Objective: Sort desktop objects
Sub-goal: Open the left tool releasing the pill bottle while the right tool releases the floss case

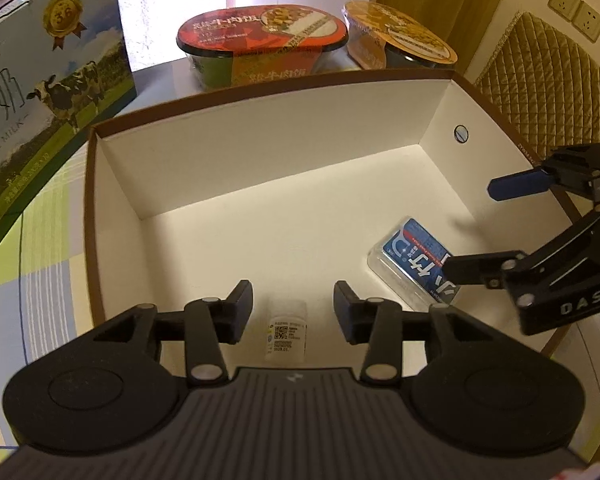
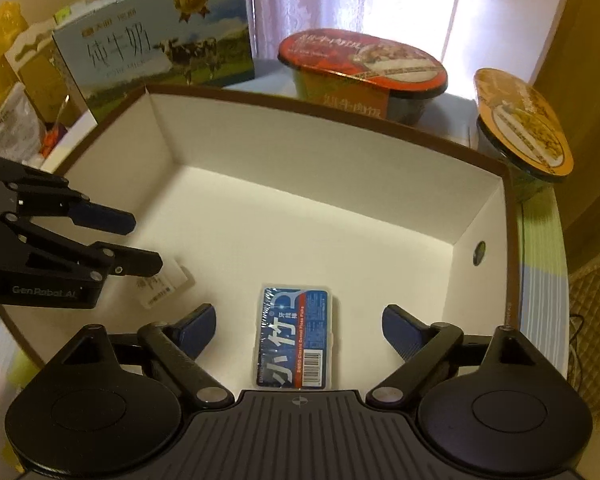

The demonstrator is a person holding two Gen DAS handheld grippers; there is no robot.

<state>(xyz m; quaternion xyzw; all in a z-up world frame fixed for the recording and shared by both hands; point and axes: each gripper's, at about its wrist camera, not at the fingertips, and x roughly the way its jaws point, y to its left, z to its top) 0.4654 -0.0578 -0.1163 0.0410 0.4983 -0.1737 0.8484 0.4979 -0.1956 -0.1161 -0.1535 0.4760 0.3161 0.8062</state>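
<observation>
A white box with a brown rim (image 1: 260,92) (image 2: 340,114) takes up the middle of both views. On its floor lie a small white labelled bottle (image 1: 286,330) (image 2: 162,280) and a blue dental floss pick pack (image 1: 416,260) (image 2: 296,338). My left gripper (image 1: 293,306) (image 2: 140,240) hangs open above the bottle, nothing between its fingers. Above the floss pack my right gripper (image 2: 298,326) (image 1: 472,228) is open too, and empty.
A pure milk carton (image 1: 40,100) (image 2: 160,44) stands at the back left outside the box. A red instant rice bowl (image 1: 262,40) (image 2: 360,68) and an orange-lidded bowl (image 1: 400,36) (image 2: 522,120) sit behind the box. A quilted chair back (image 1: 540,80) is at the right.
</observation>
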